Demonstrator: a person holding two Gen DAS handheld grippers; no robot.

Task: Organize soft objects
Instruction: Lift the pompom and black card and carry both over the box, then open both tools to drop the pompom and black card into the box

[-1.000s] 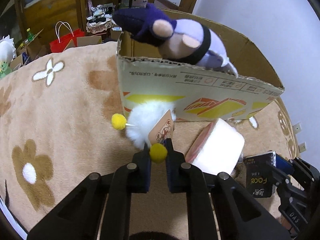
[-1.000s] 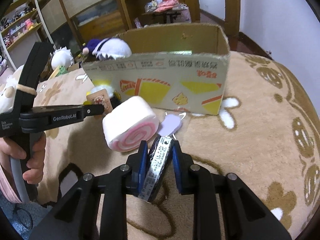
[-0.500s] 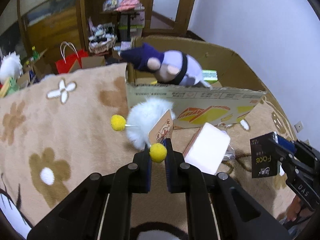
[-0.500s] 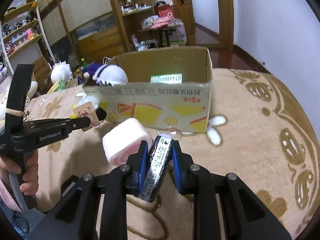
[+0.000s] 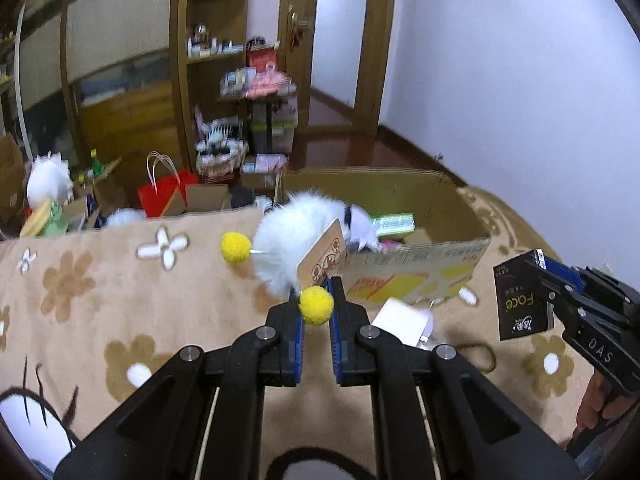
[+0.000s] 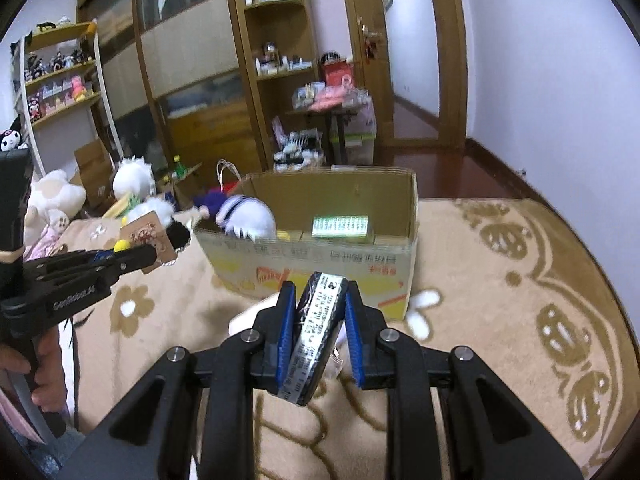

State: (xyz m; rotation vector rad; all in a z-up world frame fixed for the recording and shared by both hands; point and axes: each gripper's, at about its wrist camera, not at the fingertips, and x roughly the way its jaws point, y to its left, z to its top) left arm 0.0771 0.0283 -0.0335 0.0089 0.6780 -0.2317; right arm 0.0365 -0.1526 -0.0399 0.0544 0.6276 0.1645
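Carrying one item in each hand, the operator is holding both loads raised above the patterned blanket, short of the cardboard box.

The left tongs are clenched on a yellow pom-pom, so the white fluffy toy attached to it is projecting forward of the tips with its cardboard tag standing up. Gripping this small firm appendage, not the loose fur, is probably giving the tongs a defined point to pinch. A second yellow pom-pom is sticking out on the toy's left side.

The right tongs are grasping a black packet edge-on, its flat faces pressed by the blue pads; held across its thin dimension, it is less likely to slip.

The box is standing open on the blanket, its top unobstructed for loading from above. It is already containing a purple-and-white plush doll at its left end and a green-printed pack near the back wall, leaving free space in the middle.

A white roll-shaped cushion is lying on the blanket just in front of the box, not yet stowed.

Judged from these positions, both loads are being brought toward the box opening for release.
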